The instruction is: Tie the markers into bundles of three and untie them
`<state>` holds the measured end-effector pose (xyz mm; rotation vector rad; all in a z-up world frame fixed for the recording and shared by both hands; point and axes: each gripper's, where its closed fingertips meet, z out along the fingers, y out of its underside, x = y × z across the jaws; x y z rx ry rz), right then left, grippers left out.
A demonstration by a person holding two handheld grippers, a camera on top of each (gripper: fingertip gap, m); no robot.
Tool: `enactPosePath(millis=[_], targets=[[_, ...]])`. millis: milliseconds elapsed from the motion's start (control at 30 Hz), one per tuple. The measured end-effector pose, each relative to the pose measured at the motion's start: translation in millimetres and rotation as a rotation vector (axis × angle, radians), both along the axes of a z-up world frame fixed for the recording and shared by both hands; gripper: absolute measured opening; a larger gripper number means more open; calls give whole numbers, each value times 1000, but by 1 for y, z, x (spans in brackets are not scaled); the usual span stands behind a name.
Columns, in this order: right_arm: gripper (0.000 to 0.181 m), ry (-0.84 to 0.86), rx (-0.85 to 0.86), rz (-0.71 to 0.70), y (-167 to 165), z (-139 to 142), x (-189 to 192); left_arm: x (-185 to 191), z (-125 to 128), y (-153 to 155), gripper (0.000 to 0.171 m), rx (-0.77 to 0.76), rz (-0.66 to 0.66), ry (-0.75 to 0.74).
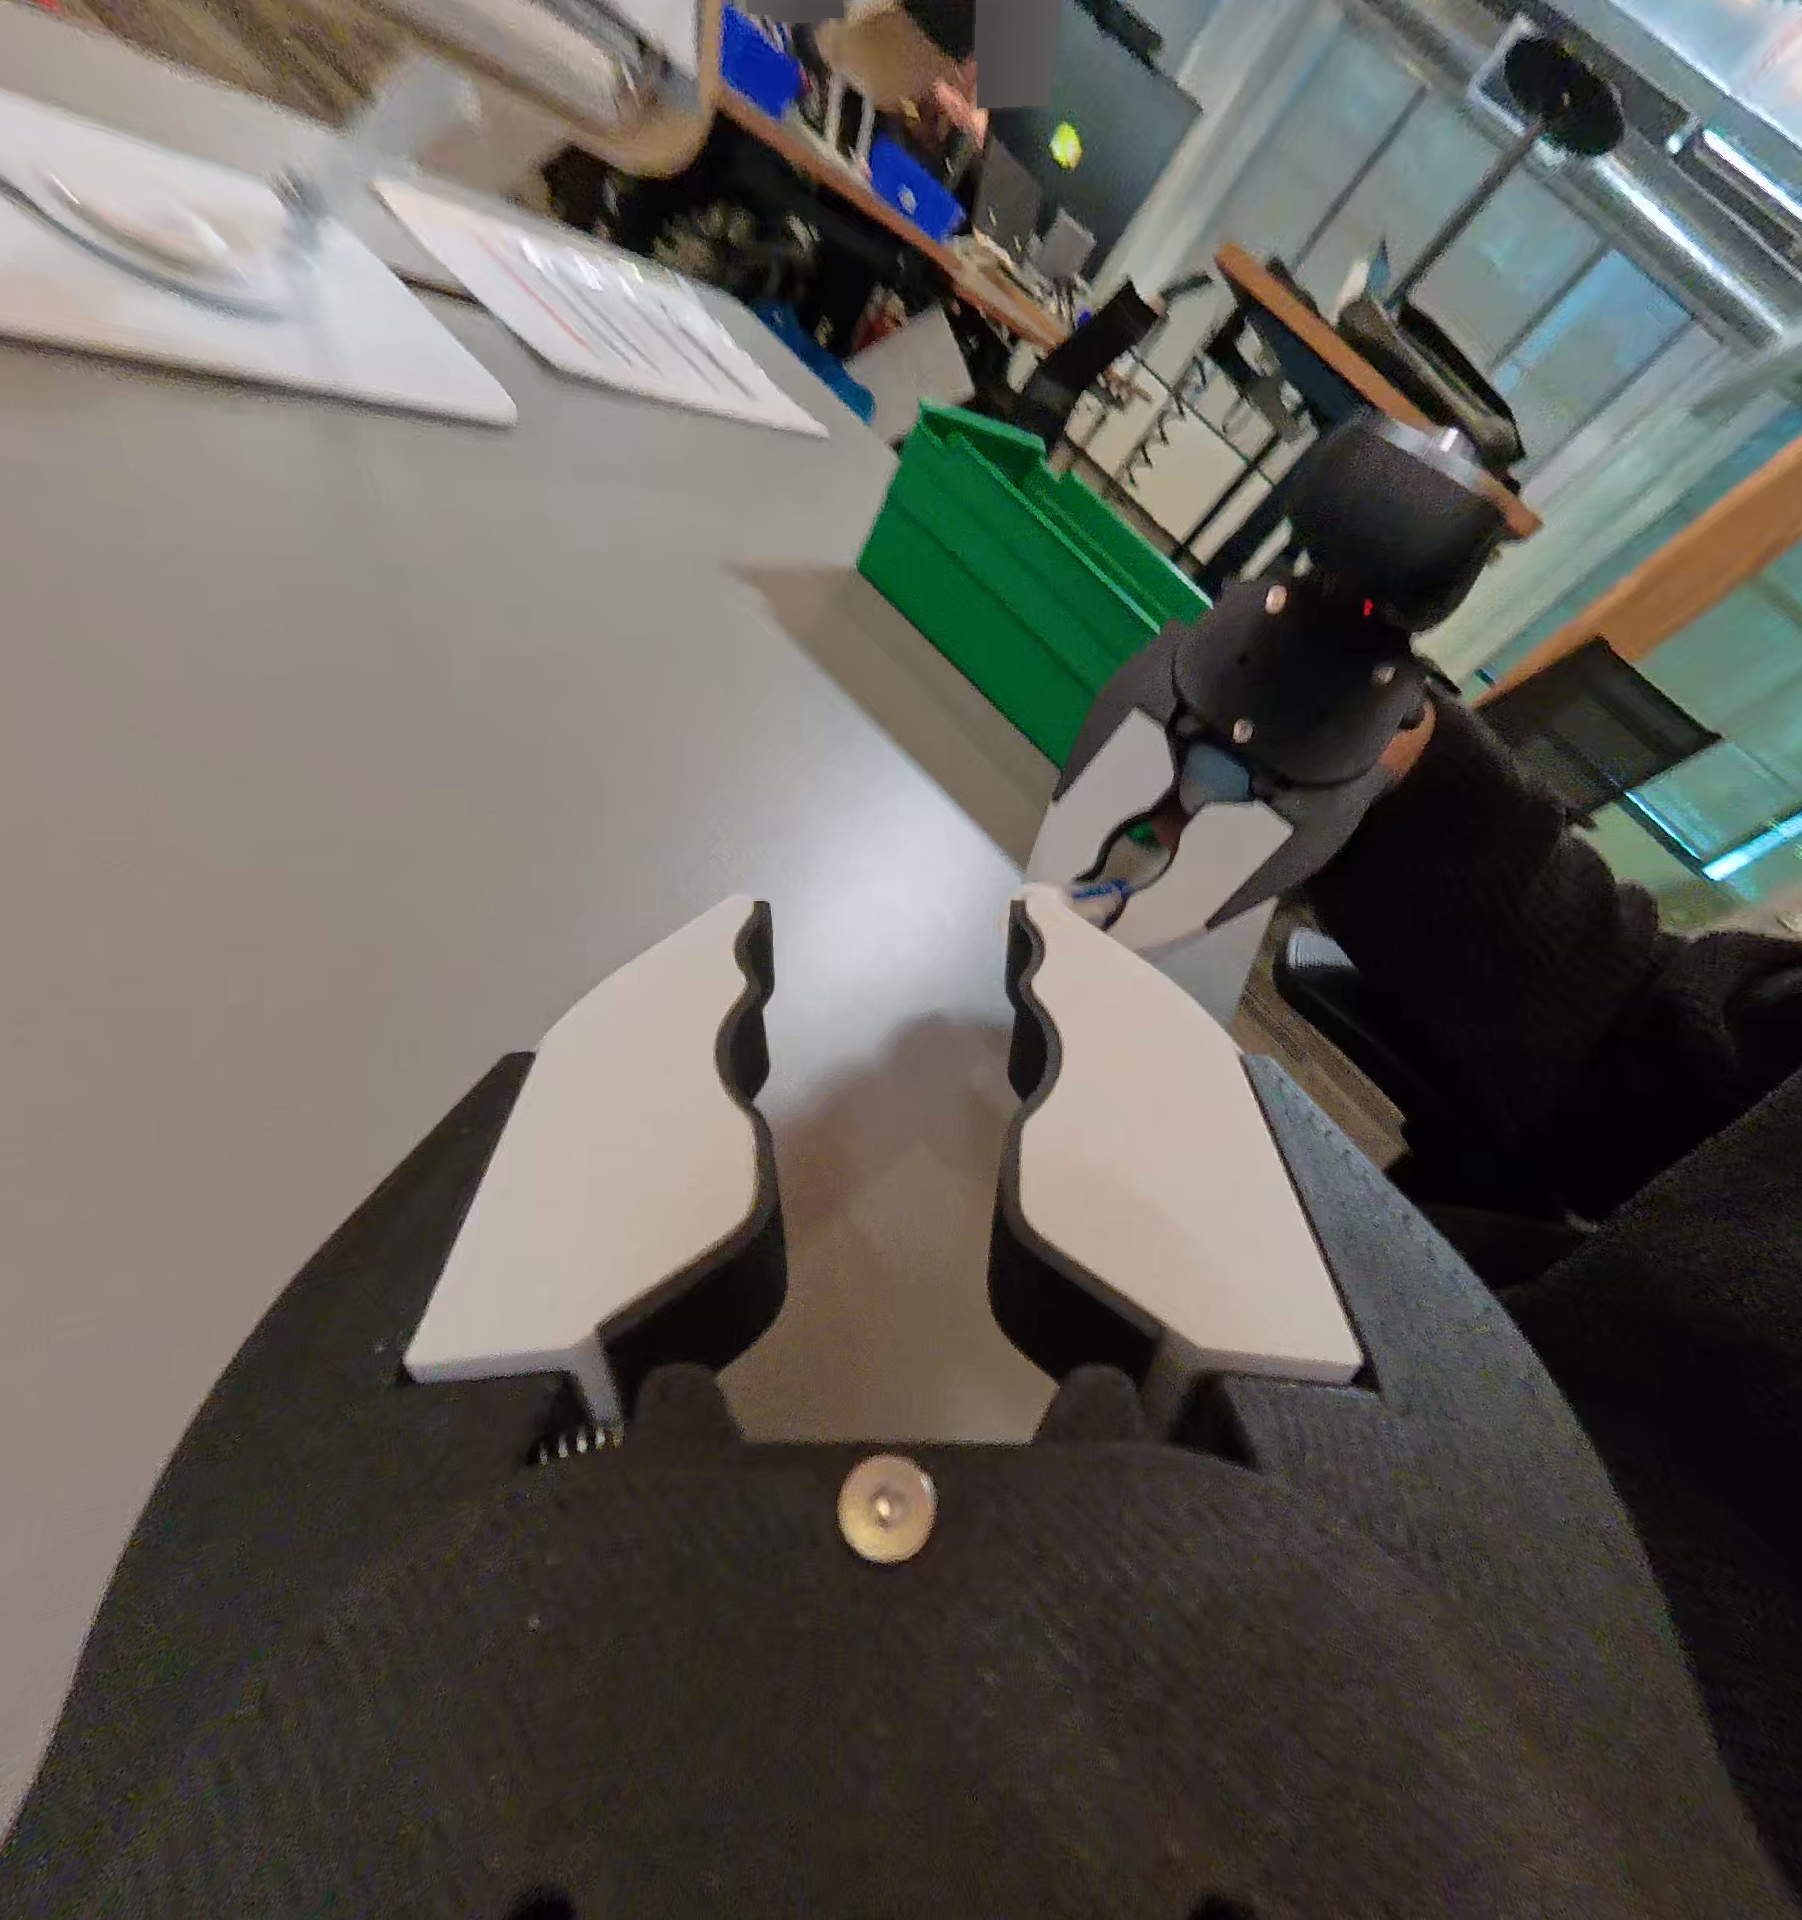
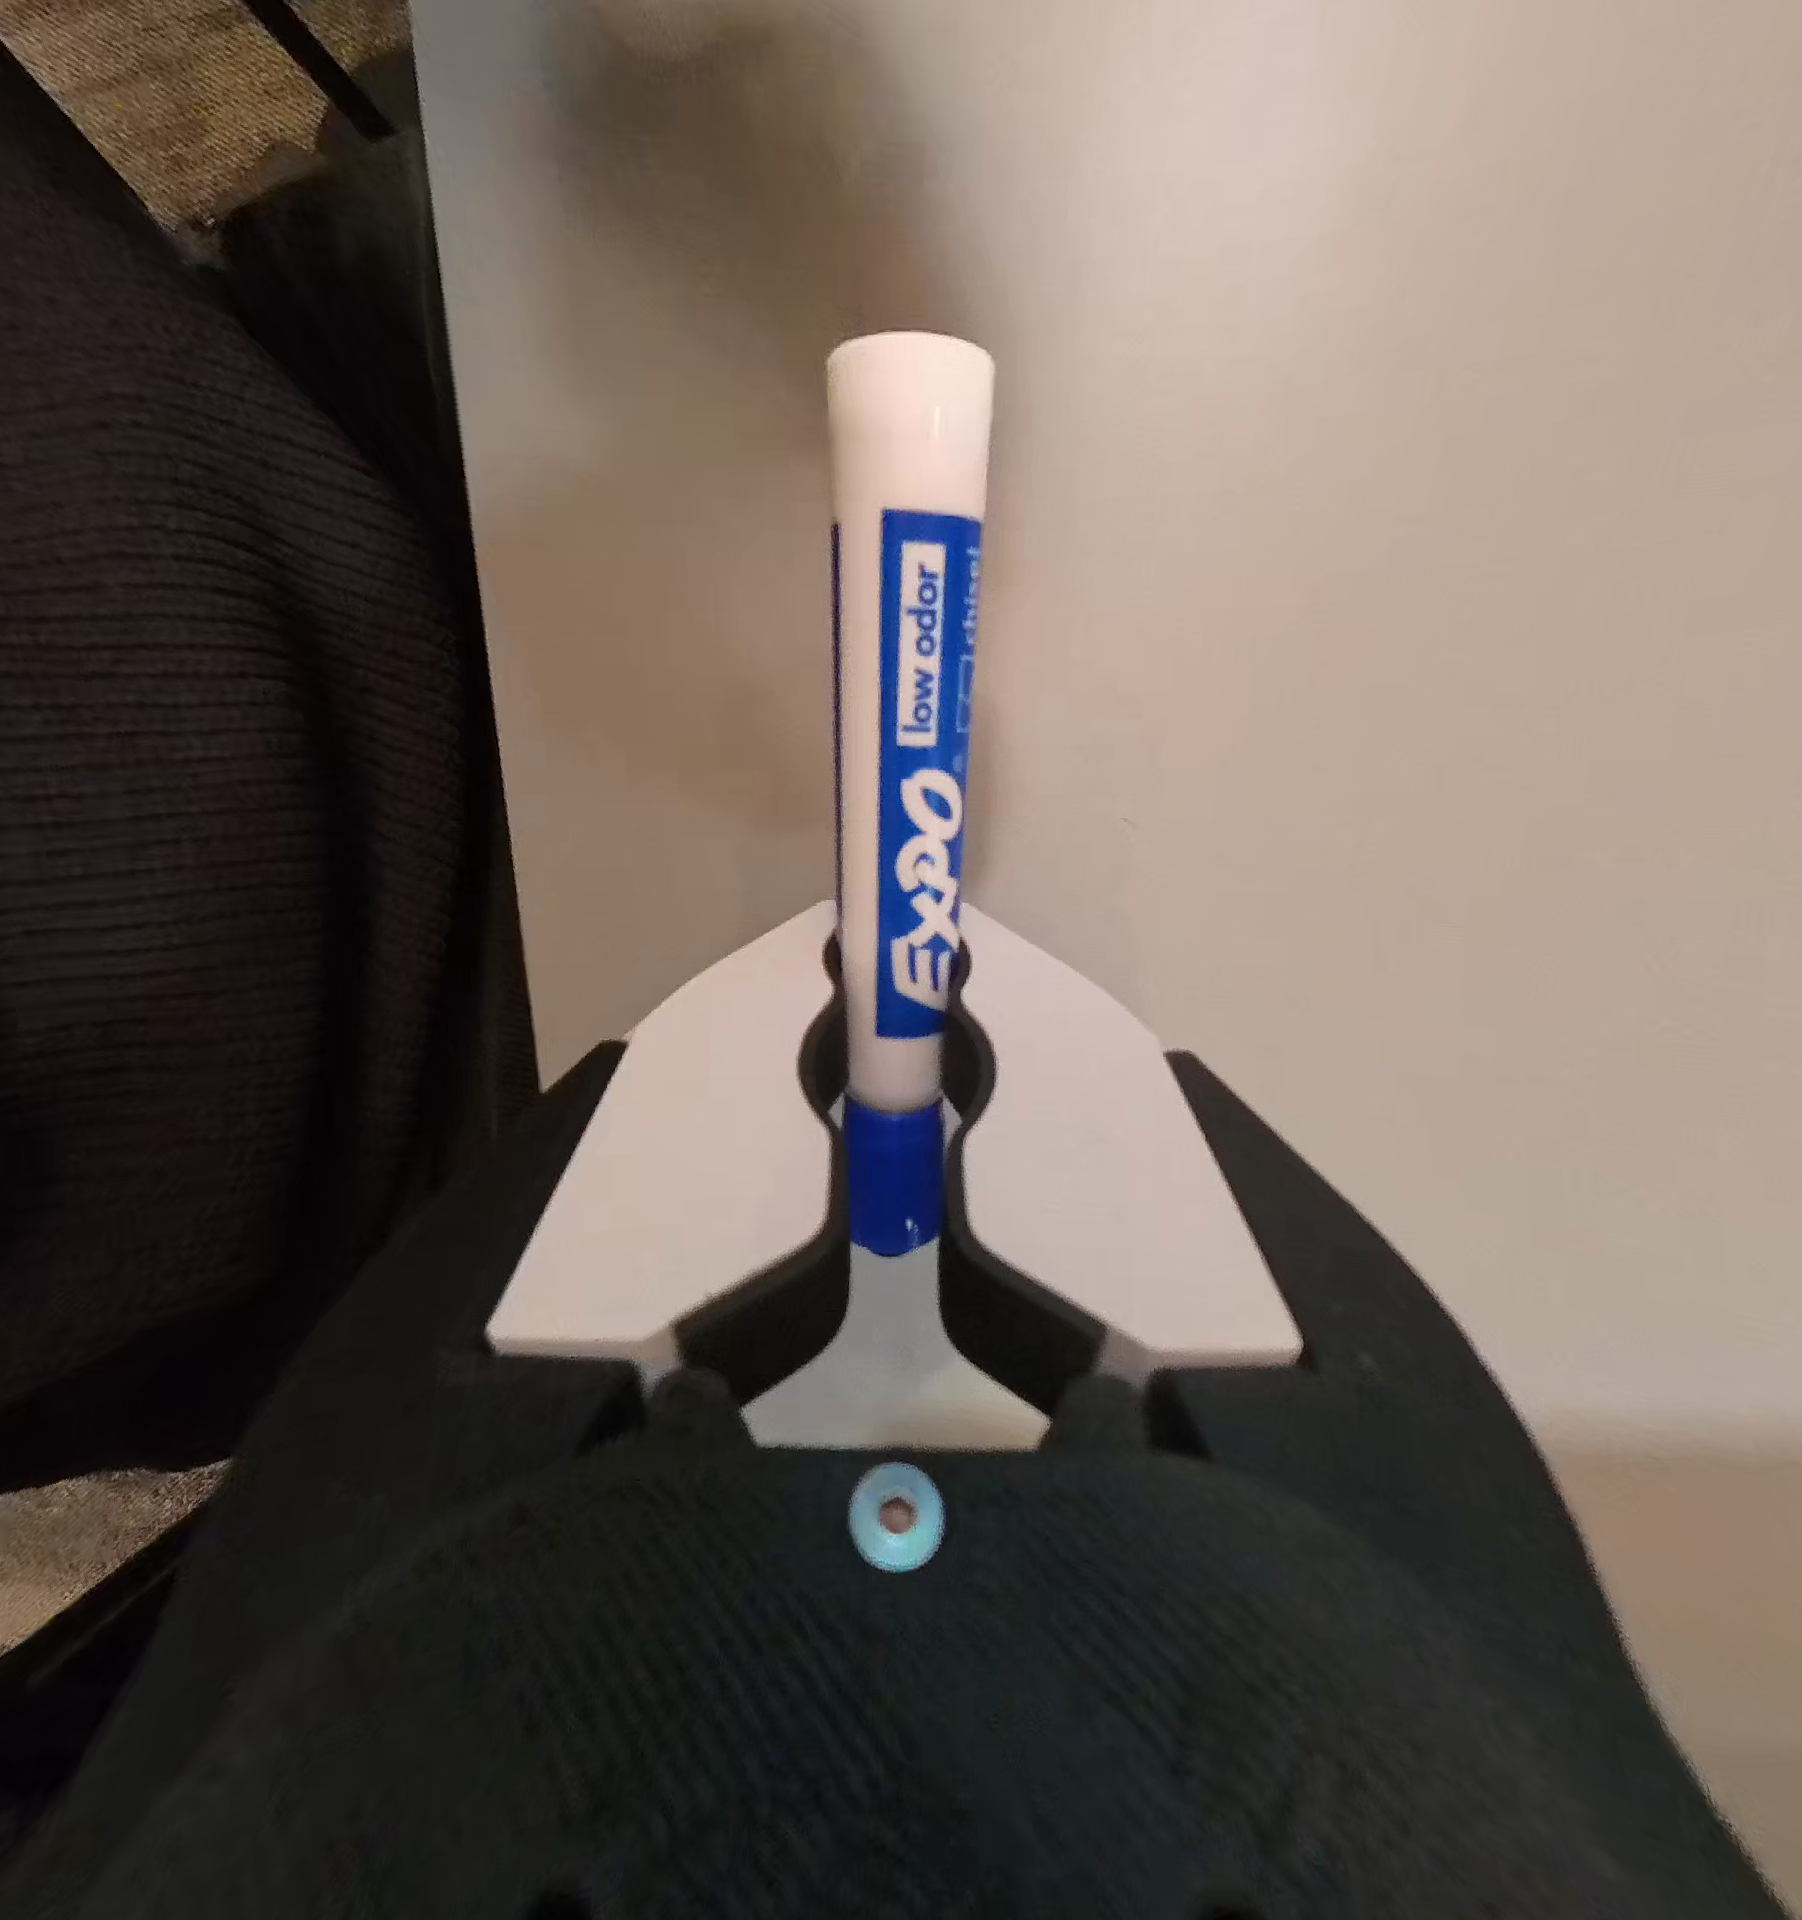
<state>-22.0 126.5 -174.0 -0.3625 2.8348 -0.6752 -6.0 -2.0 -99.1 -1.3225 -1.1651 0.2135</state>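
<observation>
My right gripper [image 2: 899, 940] is shut on a white marker with a blue label [image 2: 912, 665]. The marker sticks out forward past the fingertips, its white end farthest out and its blue collar back between the fingers. It is held above the pale grey table [image 2: 1396, 623]. My left gripper [image 1: 889, 914] is open and empty, low over the same table [image 1: 305, 779]. In the left wrist view the right gripper [image 1: 1151, 862] shows just ahead to the right at the table's edge, the marker [image 1: 1099, 891] pointing toward my left fingertips.
White mats [image 1: 201, 322] with a glass dish [image 1: 149, 234] lie at the table's far left. A green bin [image 1: 1001, 582] stands beyond the table's edge. A person's dark sleeve [image 2: 180, 727] is on the left of the right wrist view. Desks and chairs fill the room behind. Tip to tip, the grippers are about 15 cm apart.
</observation>
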Motion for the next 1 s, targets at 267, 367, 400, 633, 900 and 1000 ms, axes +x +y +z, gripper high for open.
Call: enactPosePath(millis=[267, 367, 400, 633, 900, 1000], targets=[[14, -11, -9, -22, -1, 2, -1, 48, 103, -177, 28, -280, 426, 157], [14, -36, -22, -40, -7, 3, 0, 64, 88, -253, 26, -481, 463, 31], [14, -41, -24, -47, -10, 2, 0, 67, 72, -276, 29, -536, 455, -66], [14, -25, 33, -75, -23, -3, 7, 44, -7, -298, 32, -568, 201, -315], [14, 27, 47, -82, -42, 13, 12, 5, -84, -298, 38, -565, 119, -640], [14, 37, 35, -77, -45, 17, 13, 3, -104, -297, 40, -566, 96, -725]])
